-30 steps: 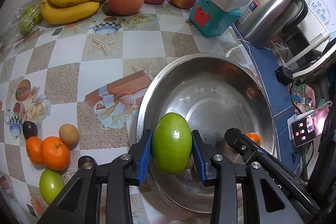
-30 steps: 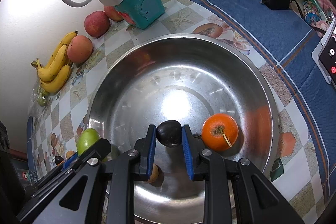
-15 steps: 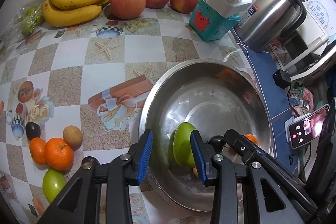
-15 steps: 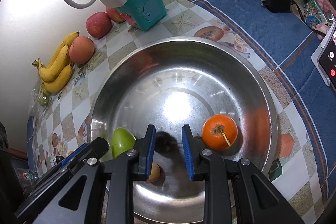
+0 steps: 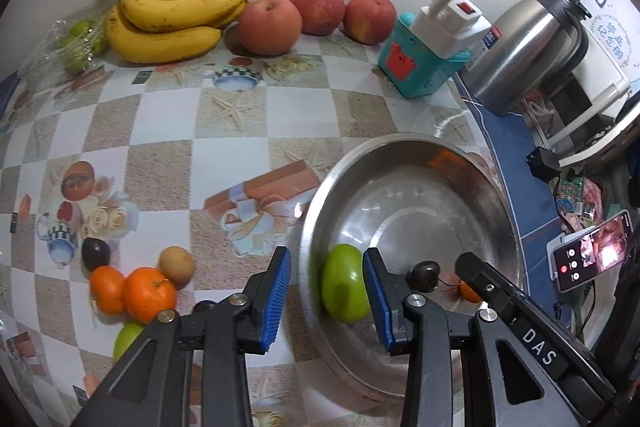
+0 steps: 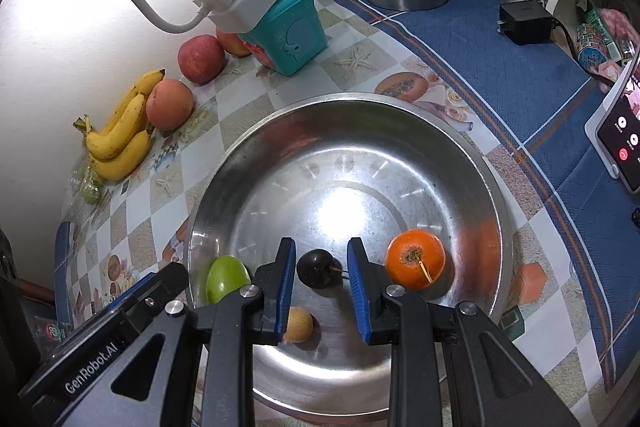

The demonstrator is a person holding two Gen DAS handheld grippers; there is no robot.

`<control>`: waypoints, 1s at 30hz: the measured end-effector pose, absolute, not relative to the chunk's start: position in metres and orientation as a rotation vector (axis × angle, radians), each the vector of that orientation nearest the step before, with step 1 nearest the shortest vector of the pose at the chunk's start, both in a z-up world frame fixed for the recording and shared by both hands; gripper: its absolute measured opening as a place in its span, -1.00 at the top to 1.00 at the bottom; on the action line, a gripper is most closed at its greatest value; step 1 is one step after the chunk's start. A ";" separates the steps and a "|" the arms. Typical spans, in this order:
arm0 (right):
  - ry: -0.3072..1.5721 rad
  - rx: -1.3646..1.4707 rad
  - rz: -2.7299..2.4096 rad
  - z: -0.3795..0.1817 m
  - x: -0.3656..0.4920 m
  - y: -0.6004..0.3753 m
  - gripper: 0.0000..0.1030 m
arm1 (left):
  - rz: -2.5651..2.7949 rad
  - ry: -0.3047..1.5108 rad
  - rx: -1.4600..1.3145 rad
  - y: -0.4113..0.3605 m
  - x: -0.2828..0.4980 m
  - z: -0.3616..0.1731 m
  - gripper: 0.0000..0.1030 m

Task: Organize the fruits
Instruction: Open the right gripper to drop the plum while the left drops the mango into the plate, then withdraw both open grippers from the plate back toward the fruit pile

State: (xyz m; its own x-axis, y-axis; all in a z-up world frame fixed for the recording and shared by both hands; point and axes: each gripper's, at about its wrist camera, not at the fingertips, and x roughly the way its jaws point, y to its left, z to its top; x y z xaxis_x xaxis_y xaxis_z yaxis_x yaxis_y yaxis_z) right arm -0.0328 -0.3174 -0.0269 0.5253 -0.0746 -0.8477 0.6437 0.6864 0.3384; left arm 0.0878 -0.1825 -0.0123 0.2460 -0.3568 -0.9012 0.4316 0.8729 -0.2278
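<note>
A steel bowl (image 5: 400, 138) sits at the right of the checked tablecloth. In it lie a green fruit (image 5: 344, 281), a small dark fruit (image 6: 318, 269), an orange (image 6: 414, 259) and a small tan fruit (image 6: 298, 325). My left gripper (image 5: 326, 255) hovers over the bowl's near left rim, jaws apart, with the green fruit lying below them and untouched. My right gripper (image 6: 321, 247) hangs above the bowl floor, open. The dark fruit rests beneath it, with a gap to each pad.
Two oranges (image 5: 148, 293), a tan fruit (image 5: 176, 265), a dark fruit (image 5: 95, 253) and a green fruit (image 5: 126, 341) lie on the cloth left of the bowl. Bananas (image 5: 172, 15) and apples (image 5: 270, 25) line the wall. A teal box (image 5: 420, 67), kettle (image 5: 520, 55) and phone (image 5: 592, 255) stand at the right.
The green fruit left my left gripper's pads and dropped into the bowl. The dark fruit fell from my right gripper onto the bowl floor. Both grippers rose slightly.
</note>
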 end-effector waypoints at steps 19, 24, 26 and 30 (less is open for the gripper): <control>0.955 0.652 -0.442 -0.025 -0.025 -0.306 0.48 | -0.311 1.200 0.080 -0.130 0.110 -0.011 0.21; 0.962 0.636 -0.433 -0.025 -0.022 -0.302 0.48 | -0.280 1.202 0.069 -0.122 0.113 -0.011 0.21; 0.969 0.626 -0.435 -0.026 -0.021 -0.301 0.38 | -0.265 1.207 0.068 -0.119 0.114 -0.012 0.20; 0.977 0.591 -0.448 -0.026 -0.019 -0.299 0.00 | -0.222 1.218 0.083 -0.114 0.116 -0.017 -0.17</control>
State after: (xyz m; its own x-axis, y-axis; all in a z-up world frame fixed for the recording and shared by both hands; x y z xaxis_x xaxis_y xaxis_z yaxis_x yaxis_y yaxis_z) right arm -0.0193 -0.2985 -0.0255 0.4911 -0.0900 -0.8664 0.5984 0.7577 0.2604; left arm 0.1165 -0.1141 -0.0175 0.3267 -0.1246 -0.9369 0.2134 0.9754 -0.0553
